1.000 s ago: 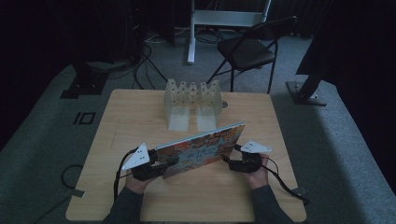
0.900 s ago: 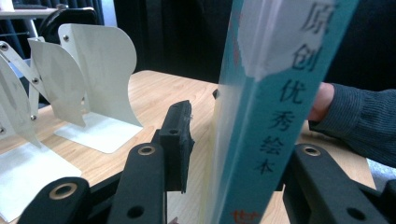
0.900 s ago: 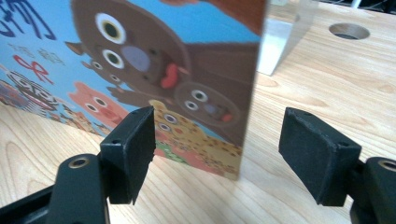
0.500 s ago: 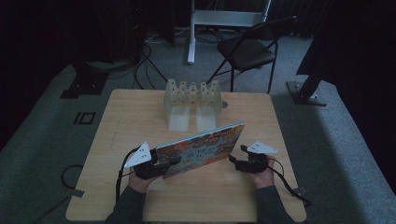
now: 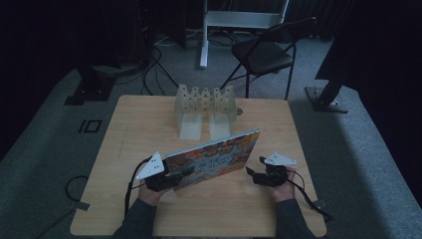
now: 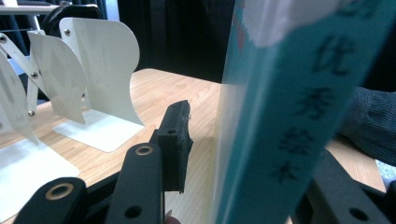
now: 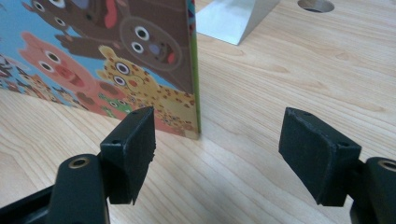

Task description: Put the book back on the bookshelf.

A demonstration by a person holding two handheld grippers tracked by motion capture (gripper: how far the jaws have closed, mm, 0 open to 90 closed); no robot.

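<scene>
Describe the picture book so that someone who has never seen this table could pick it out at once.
On the wooden table, nearer the person than the white metal bookends, the picture book stands on its edge between the two grippers. It is the one colourful thing there: cartoon animals on the cover, a teal spine with printed characters.
</scene>
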